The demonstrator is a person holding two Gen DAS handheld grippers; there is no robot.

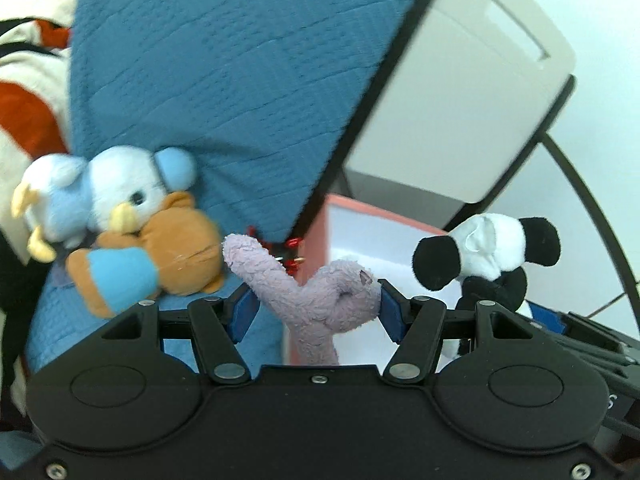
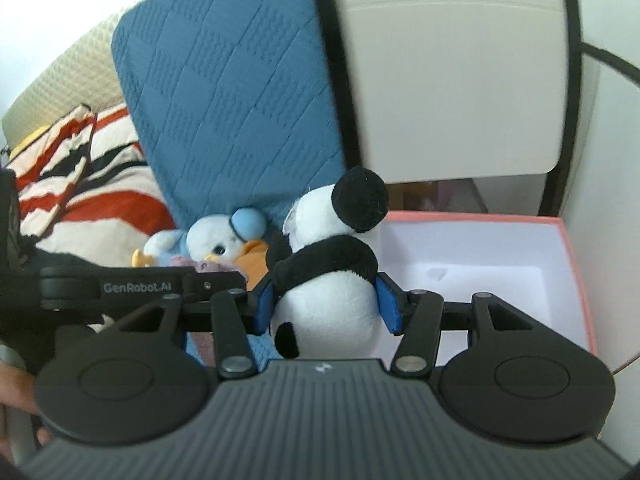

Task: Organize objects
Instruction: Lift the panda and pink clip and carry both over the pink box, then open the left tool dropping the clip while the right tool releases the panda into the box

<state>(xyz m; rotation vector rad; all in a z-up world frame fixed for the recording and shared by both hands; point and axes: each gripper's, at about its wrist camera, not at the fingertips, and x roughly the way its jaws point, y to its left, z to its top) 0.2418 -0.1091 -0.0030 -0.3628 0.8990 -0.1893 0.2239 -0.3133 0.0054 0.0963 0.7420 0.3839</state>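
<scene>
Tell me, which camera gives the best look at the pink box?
The right wrist view. There the pink box lies open, with its white inside, far wall and right rim in sight, beside the panda held in the right tool. The left wrist view shows only a corner of it, behind the purple plush and the left tool.

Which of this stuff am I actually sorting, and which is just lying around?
Job:
- panda in right tongs
- purple toy in left tongs
- penguin and brown toy, still on the sofa
- pink box, open

Lying about:
- blue cushion
- striped cushion
- beige chair
</scene>
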